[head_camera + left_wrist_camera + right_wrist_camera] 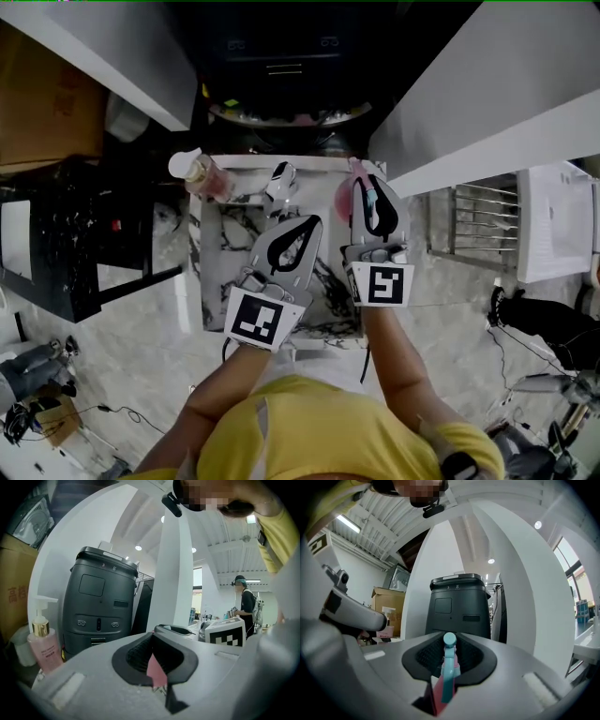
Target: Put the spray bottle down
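My right gripper (pixel 366 176) (pixel 448 663) is shut on the spray bottle (pixel 345 198) (pixel 448 656). The bottle has a pink body and a teal trigger that stands up between the jaws. It hangs over the far right corner of the small marble table (pixel 219 255). My left gripper (pixel 307 225) (pixel 157 668) hovers over the table's middle, beside the right one. Its jaws stand close together with a narrow pink piece (pixel 154 671) pinched between the pads; I cannot tell what that piece is.
A pink pump bottle (pixel 201 175) (pixel 43 647) stands at the table's far left corner, with a small white and black object (pixel 279 180) near it. A dark grey machine (pixel 101 606) (pixel 459 604) rises behind the table. A black shelf (pixel 66 244) stands to the left, white walls on both sides.
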